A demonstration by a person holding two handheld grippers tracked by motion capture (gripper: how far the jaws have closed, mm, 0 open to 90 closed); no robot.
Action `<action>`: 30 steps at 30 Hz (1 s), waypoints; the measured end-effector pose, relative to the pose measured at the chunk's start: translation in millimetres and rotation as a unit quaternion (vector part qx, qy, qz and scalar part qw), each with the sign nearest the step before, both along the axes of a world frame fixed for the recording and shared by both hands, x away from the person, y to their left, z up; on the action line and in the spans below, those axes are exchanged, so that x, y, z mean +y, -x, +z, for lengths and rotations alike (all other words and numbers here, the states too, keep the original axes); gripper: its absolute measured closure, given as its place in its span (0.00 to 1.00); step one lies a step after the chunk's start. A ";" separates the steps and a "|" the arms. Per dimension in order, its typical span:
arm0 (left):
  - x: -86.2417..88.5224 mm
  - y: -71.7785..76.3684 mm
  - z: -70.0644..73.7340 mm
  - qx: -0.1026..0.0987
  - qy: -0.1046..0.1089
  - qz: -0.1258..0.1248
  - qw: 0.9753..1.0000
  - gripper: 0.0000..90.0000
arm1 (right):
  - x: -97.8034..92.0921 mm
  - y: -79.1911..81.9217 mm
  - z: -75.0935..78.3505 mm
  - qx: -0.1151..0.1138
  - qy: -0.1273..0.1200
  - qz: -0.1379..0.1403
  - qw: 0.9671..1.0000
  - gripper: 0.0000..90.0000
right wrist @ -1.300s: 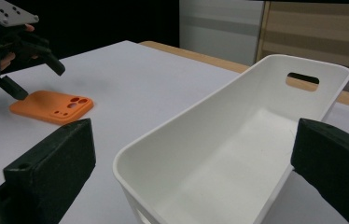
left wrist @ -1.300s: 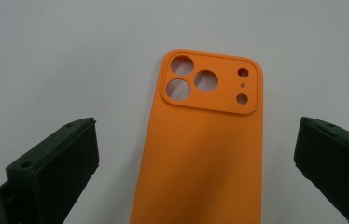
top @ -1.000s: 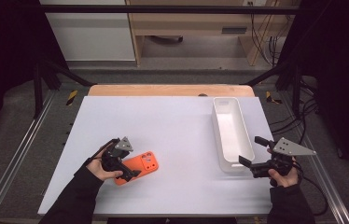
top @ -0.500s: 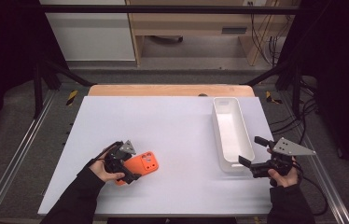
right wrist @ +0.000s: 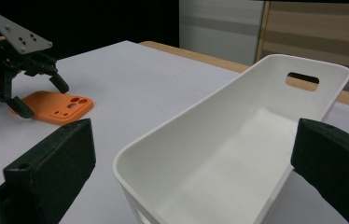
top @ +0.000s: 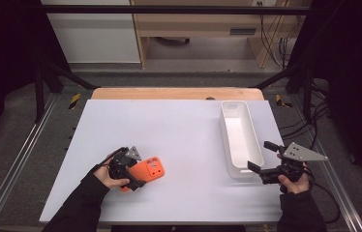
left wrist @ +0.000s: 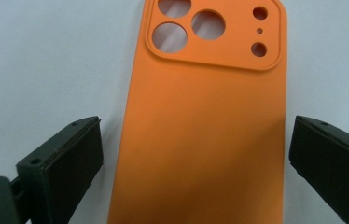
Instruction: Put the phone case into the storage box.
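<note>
**A:** What sits nearest me on the bench?

**B:** From my remote seat, nearest the front edge I see two hand-held grippers. My left gripper (top: 131,170) is at the front left, its jaws spread wide, one on each side of one orange phone case (top: 143,171). In the left gripper view the case (left wrist: 205,126) lies flat, back up, between the two jaws, with a gap on each side, so nothing is gripped.

**A:** And the other one?

**B:** My right gripper (top: 261,157) is at the front right, jaws also wide apart and holding nothing. They straddle the near end of one white bin (top: 240,140); I cannot tell whether they touch it.

**A:** What lies farther off?

**B:** The bin runs away from me along the right side of the white bench (top: 179,125). It is empty. The case is well apart from it, across the bench to the left.

**A:** Does one view add anything?

**B:** The left gripper view shows the case's camera cutouts: three large round holes and three smaller ones. The right gripper view shows a slot handle (right wrist: 303,78) in the bin's (right wrist: 238,140) far wall, and the left gripper (right wrist: 39,95) over the case (right wrist: 56,108) from the side. The high view shows both sleeved forearms and a wooden strip (top: 174,94) along the bench's far edge.
</note>
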State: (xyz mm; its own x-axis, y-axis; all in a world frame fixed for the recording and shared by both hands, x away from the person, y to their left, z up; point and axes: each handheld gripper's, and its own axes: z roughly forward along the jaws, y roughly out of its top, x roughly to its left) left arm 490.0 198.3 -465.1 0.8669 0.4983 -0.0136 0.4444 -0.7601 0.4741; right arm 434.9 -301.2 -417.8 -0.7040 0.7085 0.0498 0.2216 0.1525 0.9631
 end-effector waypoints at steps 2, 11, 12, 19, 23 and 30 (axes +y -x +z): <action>0.0 -0.4 -0.9 0.001 -0.002 -0.001 1.000 0.03 | 0.0 0.0 0.0 0.000 0.000 0.000 1.000 0.00; 0.1 -0.5 -1.9 -0.001 -0.009 -0.008 1.000 0.05 | 0.1 0.0 -0.1 0.001 0.000 0.000 1.000 0.00; -0.4 0.1 -2.1 -0.004 -0.011 -0.011 1.000 0.05 | 0.1 0.0 -0.1 0.001 0.000 0.000 1.000 0.00; -1.4 1.4 -0.9 -0.007 -0.012 -0.020 1.000 0.10 | 0.2 0.0 -0.1 0.002 0.000 0.000 1.000 0.00; -1.9 2.0 0.1 -0.008 -0.011 -0.026 1.000 0.13 | 0.3 0.0 -0.1 0.003 0.000 0.001 1.000 0.00; -2.3 2.0 0.9 -0.008 -0.012 -0.032 0.999 0.16 | 0.0 0.0 0.0 0.003 0.000 0.000 1.000 0.00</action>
State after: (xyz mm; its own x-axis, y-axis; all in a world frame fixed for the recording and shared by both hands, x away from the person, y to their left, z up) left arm 488.0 196.1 -464.1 0.8967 0.4425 0.0113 0.3877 -0.7975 0.4622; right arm 434.9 -301.2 -417.8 -0.7034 0.7088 0.0540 0.2269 0.1519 0.9620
